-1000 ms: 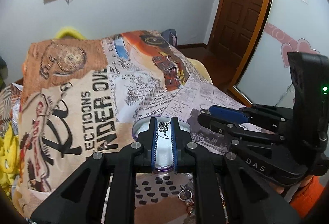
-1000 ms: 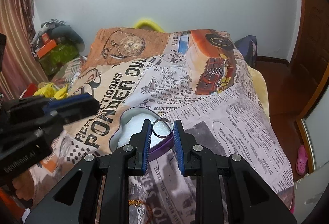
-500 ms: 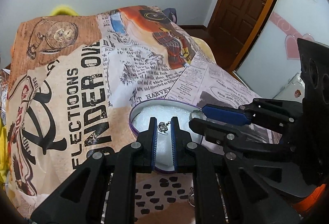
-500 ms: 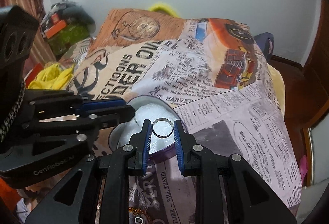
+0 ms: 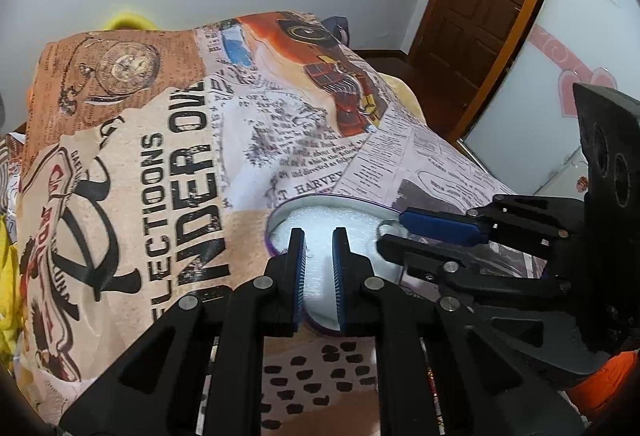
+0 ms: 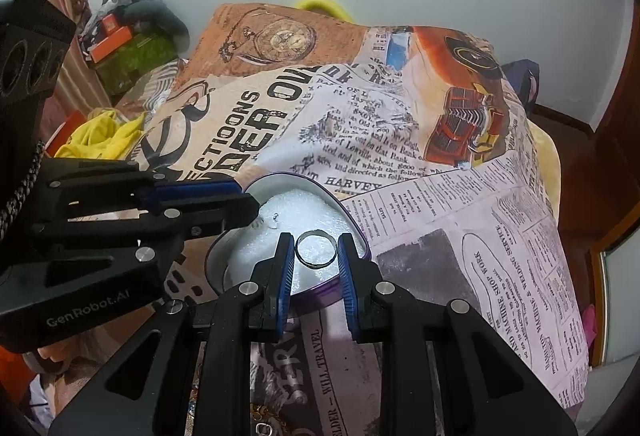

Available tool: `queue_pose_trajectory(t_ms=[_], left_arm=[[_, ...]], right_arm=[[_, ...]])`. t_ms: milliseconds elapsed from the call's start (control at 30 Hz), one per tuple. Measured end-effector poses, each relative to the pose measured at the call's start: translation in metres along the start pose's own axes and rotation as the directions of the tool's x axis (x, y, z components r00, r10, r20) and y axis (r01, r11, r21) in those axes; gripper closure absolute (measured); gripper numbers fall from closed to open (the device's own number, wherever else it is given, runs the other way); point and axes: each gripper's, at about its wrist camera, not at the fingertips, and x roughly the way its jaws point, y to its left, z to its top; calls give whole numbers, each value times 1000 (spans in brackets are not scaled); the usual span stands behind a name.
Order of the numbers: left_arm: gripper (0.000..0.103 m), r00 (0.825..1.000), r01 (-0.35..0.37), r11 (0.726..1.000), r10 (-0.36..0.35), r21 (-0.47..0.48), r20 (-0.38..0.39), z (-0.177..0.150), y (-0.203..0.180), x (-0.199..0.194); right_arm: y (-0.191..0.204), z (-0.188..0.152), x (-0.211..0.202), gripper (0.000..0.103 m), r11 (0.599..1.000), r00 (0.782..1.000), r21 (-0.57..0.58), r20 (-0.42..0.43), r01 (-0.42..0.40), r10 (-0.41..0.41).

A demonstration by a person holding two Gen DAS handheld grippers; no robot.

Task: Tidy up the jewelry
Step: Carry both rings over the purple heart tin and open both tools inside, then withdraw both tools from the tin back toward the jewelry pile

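Note:
A purple-rimmed tin [image 5: 276, 216] with a white foam lining lies on the printed bedspread; it also shows in the right wrist view [image 6: 352, 220]. My left gripper [image 5: 319, 236] hovers over the foam, slightly open and empty. A small silver earring [image 6: 274, 218] lies on the foam by the left gripper's tip [image 6: 240, 206]. My right gripper [image 6: 315, 242] is shut on a silver ring [image 6: 316, 249] and holds it just above the tin's near right side. The ring [image 5: 389, 225] peeks out at the right gripper's tip in the left wrist view.
The bedspread [image 5: 200, 156] covers the whole bed. More jewelry [image 6: 264, 424] lies near the front edge under the right gripper. Yellow cloth [image 6: 100, 136] and boxes [image 6: 116, 40] lie left of the bed. A wooden door [image 5: 488, 8] stands at the right.
The left gripper let go of the small earring, which now lies on the foam in the tin. Its jaws opened a little. The right gripper moved the ring further over the tin.

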Motion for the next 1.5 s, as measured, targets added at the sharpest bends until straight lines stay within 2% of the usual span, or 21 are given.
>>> queue_pose_trajectory(t_ms=[267, 467, 633, 733, 833, 1167, 1500], left_arm=[[91, 999, -22, 1000, 22, -7, 38, 0, 3, -24], [82, 997, -51, 999, 50, 12, 58, -6, -6, -48], [80, 996, -70, 997, 68, 29, 59, -17, -14, -65], [73, 996, -73, 997, 71, 33, 60, -25, -19, -75], [72, 995, -77, 996, 74, 37, 60, -34, -23, -85], [71, 997, -74, 996, 73, 49, 21, -73, -38, -103], [68, 997, -63, 997, 64, 42, -38, -108, -42, -102]], right_arm=[[-2, 2, -10, 83, 1000, 1000, 16, 10, 12, -12], [1, -1, -34, 82, 999, 999, 31, 41, 29, -31], [1, -7, -58, 70, 997, 996, 57, 72, 51, -55], [4, -14, -72, 70, 996, 994, 66, 84, 60, -65], [7, -21, -85, 70, 994, 993, 78, 92, 73, -80], [25, -47, -105, 70, 993, 993, 88, 80, 84, -91], [33, -79, -97, 70, 989, 995, 111, 14, 101, -103]])
